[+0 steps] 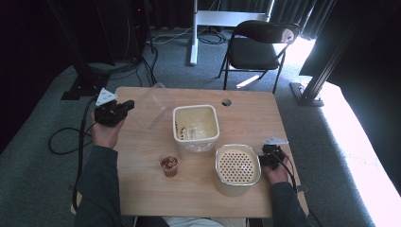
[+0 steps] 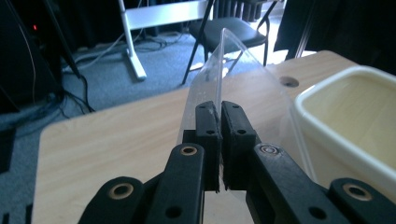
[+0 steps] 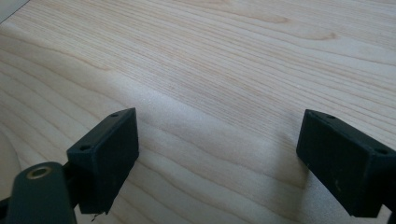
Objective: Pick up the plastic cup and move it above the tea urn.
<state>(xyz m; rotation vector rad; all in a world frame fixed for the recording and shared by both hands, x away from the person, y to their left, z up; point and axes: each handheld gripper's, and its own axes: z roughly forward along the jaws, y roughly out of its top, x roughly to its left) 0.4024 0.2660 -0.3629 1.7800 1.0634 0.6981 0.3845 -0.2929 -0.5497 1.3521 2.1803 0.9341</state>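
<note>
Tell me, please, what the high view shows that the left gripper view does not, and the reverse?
The high view alone takes in the perforated round container, the small cup and the right gripper beside that container. The left gripper view alone shows up close that the left gripper is shut on the clear lid, pinching its edge. Both share the lid, the cream square tub, the table and the folding chair.
</note>
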